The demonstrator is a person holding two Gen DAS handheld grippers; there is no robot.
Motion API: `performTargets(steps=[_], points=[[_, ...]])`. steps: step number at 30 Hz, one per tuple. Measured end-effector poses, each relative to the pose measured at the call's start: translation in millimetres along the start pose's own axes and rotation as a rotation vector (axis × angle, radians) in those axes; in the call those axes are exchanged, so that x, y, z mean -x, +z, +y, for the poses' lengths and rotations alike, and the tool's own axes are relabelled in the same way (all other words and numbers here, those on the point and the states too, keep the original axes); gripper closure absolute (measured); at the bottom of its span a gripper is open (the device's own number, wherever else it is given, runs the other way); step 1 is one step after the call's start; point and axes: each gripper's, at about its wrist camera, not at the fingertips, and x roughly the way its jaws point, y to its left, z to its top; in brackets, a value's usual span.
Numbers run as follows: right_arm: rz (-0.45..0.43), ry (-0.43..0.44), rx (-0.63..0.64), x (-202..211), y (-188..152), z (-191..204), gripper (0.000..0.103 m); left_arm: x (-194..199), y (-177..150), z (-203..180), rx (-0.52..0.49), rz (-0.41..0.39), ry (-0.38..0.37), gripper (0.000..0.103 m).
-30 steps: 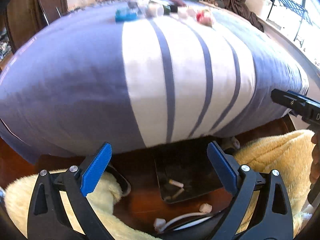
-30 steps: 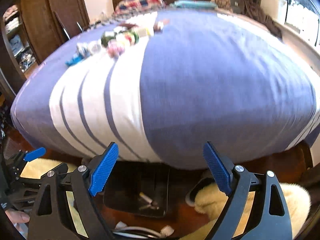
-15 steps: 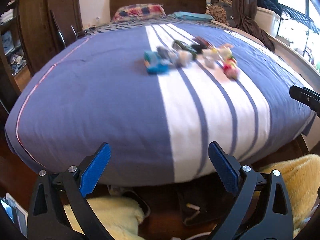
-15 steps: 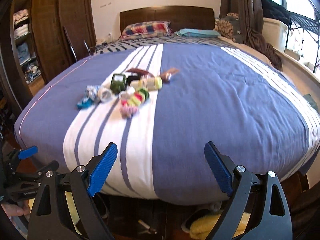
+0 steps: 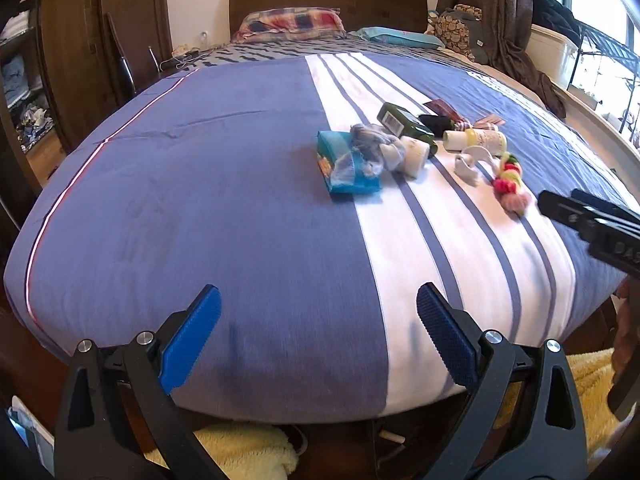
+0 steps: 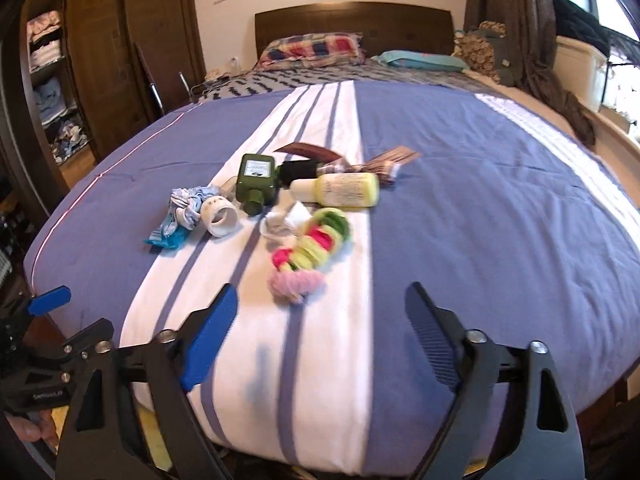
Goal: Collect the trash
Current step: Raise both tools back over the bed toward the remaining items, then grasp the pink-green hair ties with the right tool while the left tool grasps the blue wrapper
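Observation:
A pile of trash lies on the white stripes of the blue bedspread (image 5: 200, 200): a blue wrapper (image 5: 344, 164) (image 6: 168, 234), a green bottle (image 5: 404, 124) (image 6: 256, 182), a yellow bottle (image 5: 476, 140) (image 6: 340, 190), a small white cup (image 6: 220, 216), crumpled tissue (image 6: 286, 220), brown wrappers (image 6: 384, 162) and a pink-green pompom string (image 5: 508, 184) (image 6: 312, 248). My left gripper (image 5: 318, 300) is open and empty over the bed's near edge, well short of the pile. My right gripper (image 6: 322, 296) hovers just short of the pompom string, its jaws closing with nothing between them.
A dark headboard (image 6: 354, 20) and pillows (image 5: 292, 22) lie beyond the pile. A wooden wardrobe (image 5: 100, 40) stands left, a window ledge with a white bin (image 5: 556, 56) right. A yellow rug (image 5: 240, 452) lies on the floor below the bed's foot.
Both grippers have risen from floor level at the bed's foot to above the bedspread and come closer to the pile. The right jaws stand slightly narrower.

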Motion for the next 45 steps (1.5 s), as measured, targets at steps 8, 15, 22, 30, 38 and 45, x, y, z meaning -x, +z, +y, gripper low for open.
performTargets(steps=[8,15,22,30,38,45], points=[[0.037,-0.03,0.011,-35,6,7,0.044,-35,30,3,0.015,0.012,-0.036,0.01],[0.022,-0.039,0.051,-37,5,2,0.069,-63,48,-3,0.026,0.021,-0.066,0.013],[0.024,-0.032,0.056,-34,4,0,0.07,-79,57,-9,-0.014,0.012,-0.032,0.043],[0.024,-0.028,0.048,-23,-2,0,0.07,-64,54,5,0.017,0.014,-0.036,0.103],[0.015,-0.01,0.037,-2,-11,0,0.07,-50,44,10,0.015,0.005,-0.039,0.101],[0.015,-0.005,0.031,5,-13,-2,0.07,-63,54,13,-0.028,-0.008,-0.022,0.058]])
